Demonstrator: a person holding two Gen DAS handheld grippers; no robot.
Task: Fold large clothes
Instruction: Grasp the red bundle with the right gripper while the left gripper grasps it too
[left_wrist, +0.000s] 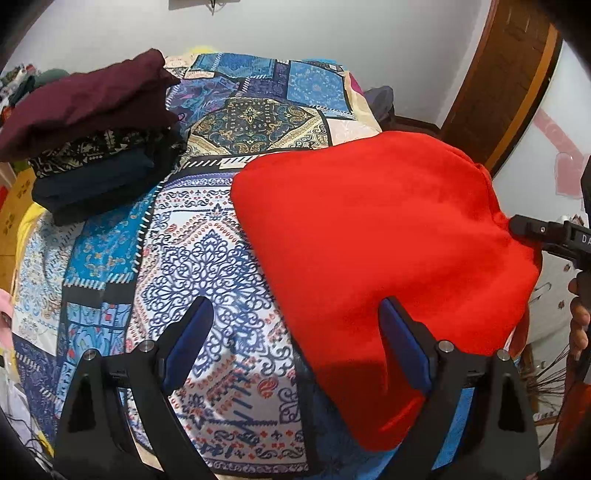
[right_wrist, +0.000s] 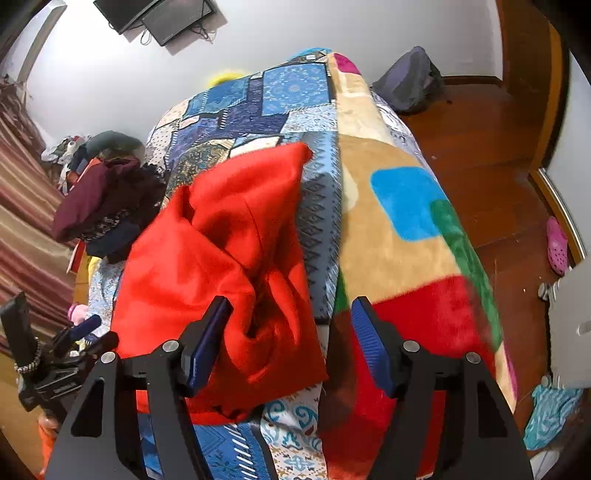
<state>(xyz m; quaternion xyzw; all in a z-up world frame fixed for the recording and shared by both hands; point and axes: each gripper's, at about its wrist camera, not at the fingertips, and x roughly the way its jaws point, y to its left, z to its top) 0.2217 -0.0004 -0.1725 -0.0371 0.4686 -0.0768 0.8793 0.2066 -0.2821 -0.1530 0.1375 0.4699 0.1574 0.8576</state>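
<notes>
A folded red garment (left_wrist: 373, 236) lies on the patterned bedspread (left_wrist: 207, 243), toward the bed's right side. My left gripper (left_wrist: 295, 314) is open above the garment's near left edge, its right finger over the red cloth. In the right wrist view the red garment (right_wrist: 221, 251) shows bunched folds. My right gripper (right_wrist: 290, 314) is open just above its near right corner, holding nothing. The right gripper also shows in the left wrist view (left_wrist: 532, 230) at the garment's right edge; the left gripper shows at the lower left of the right wrist view (right_wrist: 85, 332).
A stack of folded clothes (left_wrist: 92, 129), maroon on top, sits at the bed's far left; it also shows in the right wrist view (right_wrist: 107, 206). A colourful fleece blanket (right_wrist: 406, 229) hangs over the bed's right side. A wooden floor (right_wrist: 480, 147), a grey bag (right_wrist: 410, 81) and a pink shoe (right_wrist: 556, 245) lie beyond.
</notes>
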